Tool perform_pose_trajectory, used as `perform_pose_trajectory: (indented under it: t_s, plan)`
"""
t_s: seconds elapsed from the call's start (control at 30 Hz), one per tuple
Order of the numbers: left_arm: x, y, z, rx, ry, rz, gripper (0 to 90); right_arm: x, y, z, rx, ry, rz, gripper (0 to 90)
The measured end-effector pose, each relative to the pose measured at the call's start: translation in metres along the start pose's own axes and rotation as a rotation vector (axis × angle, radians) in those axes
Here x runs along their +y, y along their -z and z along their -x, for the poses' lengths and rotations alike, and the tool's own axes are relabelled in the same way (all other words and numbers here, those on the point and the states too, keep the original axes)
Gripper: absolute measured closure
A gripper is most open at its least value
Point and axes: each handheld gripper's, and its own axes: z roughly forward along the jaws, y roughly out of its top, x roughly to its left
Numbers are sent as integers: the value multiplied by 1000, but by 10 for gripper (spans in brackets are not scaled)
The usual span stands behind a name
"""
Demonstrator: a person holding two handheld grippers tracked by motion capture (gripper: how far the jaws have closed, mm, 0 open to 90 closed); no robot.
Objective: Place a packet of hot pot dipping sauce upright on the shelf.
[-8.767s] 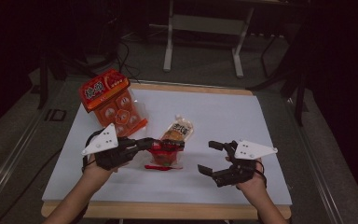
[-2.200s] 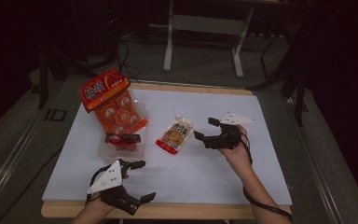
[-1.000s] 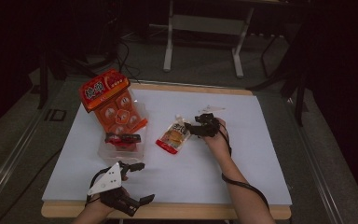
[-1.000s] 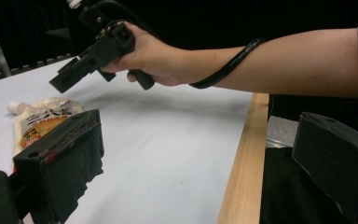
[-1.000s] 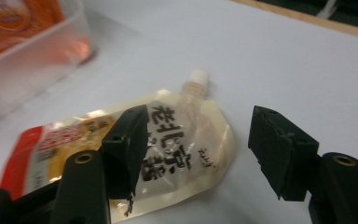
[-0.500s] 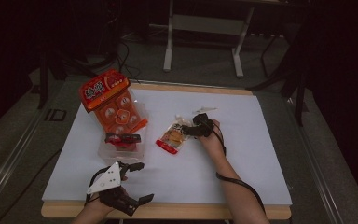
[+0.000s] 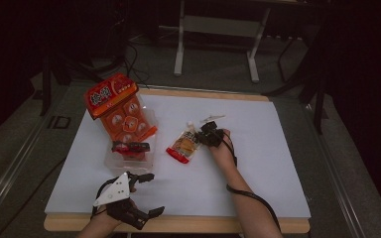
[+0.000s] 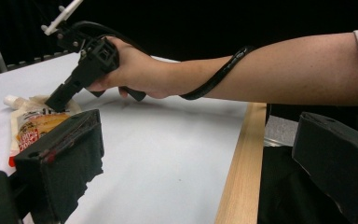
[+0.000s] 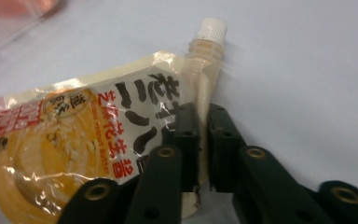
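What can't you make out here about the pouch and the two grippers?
- Pouch: lower end cut off by the right gripper view's edge; part behind the right gripper, whose jaws pinch its edge.
- Pouch print: too small in the high view.
- Left gripper: jaw tips cut off in its own view.

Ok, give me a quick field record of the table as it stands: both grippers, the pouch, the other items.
right gripper: jaws have just closed, now shut on the edge of the pouch below its spout
pouch: flat yellow-and-white spouted pouch with white screw cap, lying on the white table
left gripper: jaws open, nothing between them, near the table's front edge
orange packet: printed orange packet propped at the clear tray, far left
clear tray: clear plastic tray holding a small red item
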Motion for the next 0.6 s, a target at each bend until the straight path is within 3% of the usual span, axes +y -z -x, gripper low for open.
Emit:
perform_pose_trajectory:
  t_s: [0.1, 0.2, 0.6]
  plan:
    - [0, 0, 0, -2, -1, -1, 24, 1, 2, -4, -23, 27, -2, 880]
    - [0, 0, -1, 1, 1, 0, 24, 2, 8, -5, -22, 19, 12, 885]
    - [1, 1, -4, 18, 1, 7, 24, 11, 39, -8, 34, 3, 106, 890]
